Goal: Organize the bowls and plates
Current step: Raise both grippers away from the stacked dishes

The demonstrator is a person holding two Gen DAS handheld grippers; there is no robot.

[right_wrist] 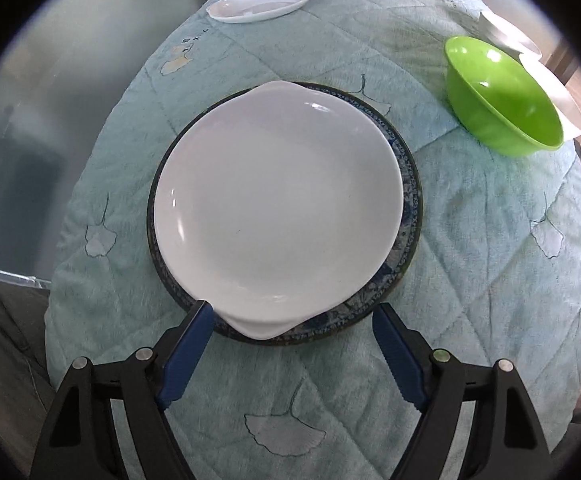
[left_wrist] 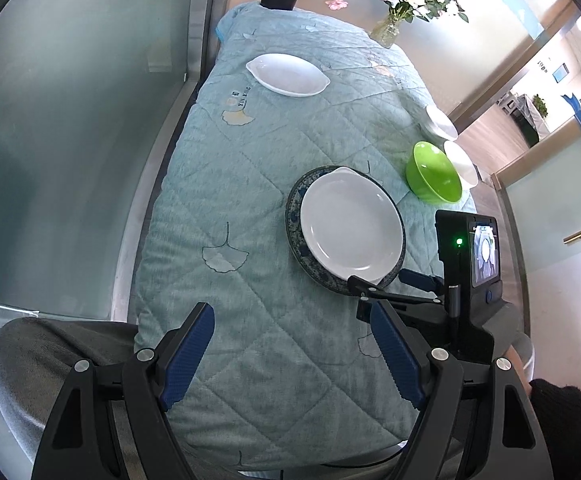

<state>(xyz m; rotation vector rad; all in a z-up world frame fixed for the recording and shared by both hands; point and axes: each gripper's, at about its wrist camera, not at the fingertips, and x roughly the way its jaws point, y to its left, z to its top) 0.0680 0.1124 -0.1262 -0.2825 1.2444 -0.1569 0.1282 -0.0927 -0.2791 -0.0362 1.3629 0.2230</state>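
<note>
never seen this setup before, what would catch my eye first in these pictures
The round white ceramic plate stacked on a dark blue patterned plate dominates the middle of the quilted pale teal table cover, just ahead of the open right hand-held gripper. Next comes the bright green plastic bowl at the far right, beside white bowls. A white oval dish lies alone at the far end.

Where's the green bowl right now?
The green bowl sits toward the table's right edge, up and right of the stacked white plate, with a white bowl right behind it; the left wrist view shows it there too.
</note>
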